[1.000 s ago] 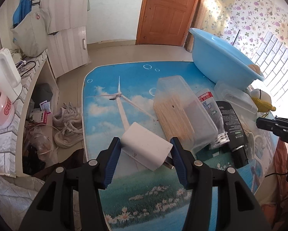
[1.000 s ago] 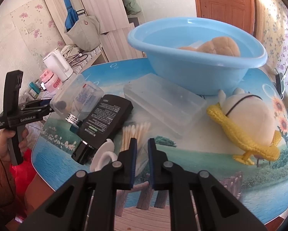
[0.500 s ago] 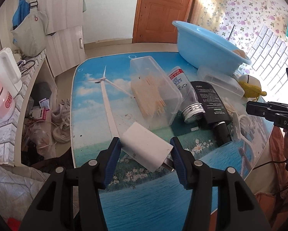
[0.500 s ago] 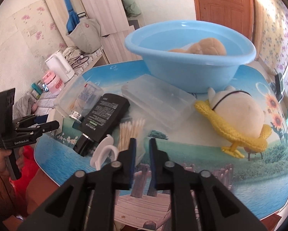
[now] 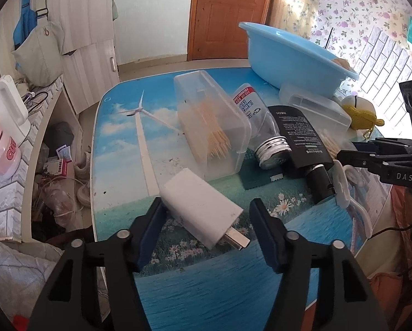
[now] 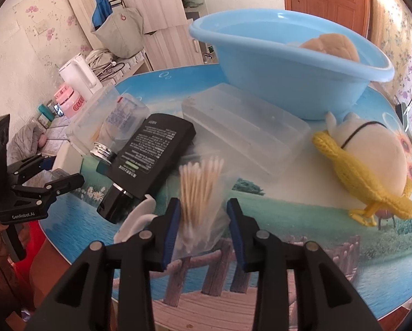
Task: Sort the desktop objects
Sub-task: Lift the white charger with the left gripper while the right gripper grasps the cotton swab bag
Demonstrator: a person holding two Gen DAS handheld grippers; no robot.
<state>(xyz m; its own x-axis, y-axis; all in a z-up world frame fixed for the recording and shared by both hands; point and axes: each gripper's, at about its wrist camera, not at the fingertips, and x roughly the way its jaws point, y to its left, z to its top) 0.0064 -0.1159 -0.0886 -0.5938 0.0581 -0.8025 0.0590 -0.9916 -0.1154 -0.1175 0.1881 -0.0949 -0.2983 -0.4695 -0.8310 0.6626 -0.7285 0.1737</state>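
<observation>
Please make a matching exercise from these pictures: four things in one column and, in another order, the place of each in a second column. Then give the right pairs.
Things:
1. charger
2. cotton swabs
3. bread
4. black tube

Places:
A. in the blue basin
B. between the left gripper's jaws
C. lying beside the clear bottle
D. between the right gripper's opening jaws

Pairs: 1-B, 2-D, 3-A, 4-C

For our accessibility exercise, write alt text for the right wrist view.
The right hand-held gripper, jaws opening, straddles a clear bag of cotton swabs on a scenic-print table. Behind lie a black tube, a clear box, a yellow knitted toy and a blue basin.
</observation>
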